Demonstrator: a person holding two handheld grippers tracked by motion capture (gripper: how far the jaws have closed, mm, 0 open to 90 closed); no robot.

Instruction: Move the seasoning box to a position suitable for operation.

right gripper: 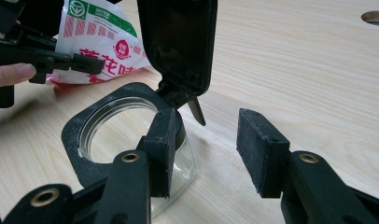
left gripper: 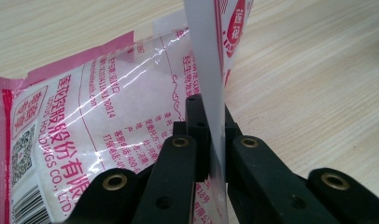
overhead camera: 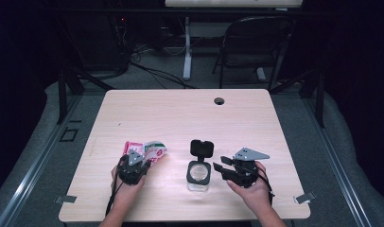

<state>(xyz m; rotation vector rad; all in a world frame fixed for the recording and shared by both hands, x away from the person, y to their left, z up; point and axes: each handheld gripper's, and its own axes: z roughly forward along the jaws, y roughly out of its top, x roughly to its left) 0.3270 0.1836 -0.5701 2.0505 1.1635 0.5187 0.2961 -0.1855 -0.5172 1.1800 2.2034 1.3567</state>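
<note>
A pink, white and green printed plastic bag (overhead camera: 150, 150) lies on the table's left half. My left gripper (left gripper: 211, 126) is shut on a thin upright edge of the bag (left gripper: 85, 121), pinched between its pads. A clear glass jar (overhead camera: 198, 176) with a black square rim stands in the middle front, its black flip lid (overhead camera: 202, 147) hinged open and upright. My right gripper (right gripper: 204, 144) stands open just right of the jar (right gripper: 180, 179). Its left pad sits beside the rim's corner, and nothing is between its jaws. The rim carries traces of white powder.
The light wooden table (overhead camera: 180, 113) has a round cable hole (overhead camera: 219, 100) near its far edge. A folding chair (overhead camera: 254, 42) and a desk leg stand on the floor behind it. In the right gripper view the left gripper (right gripper: 87, 63) holds the bag (right gripper: 103, 42) beyond the jar.
</note>
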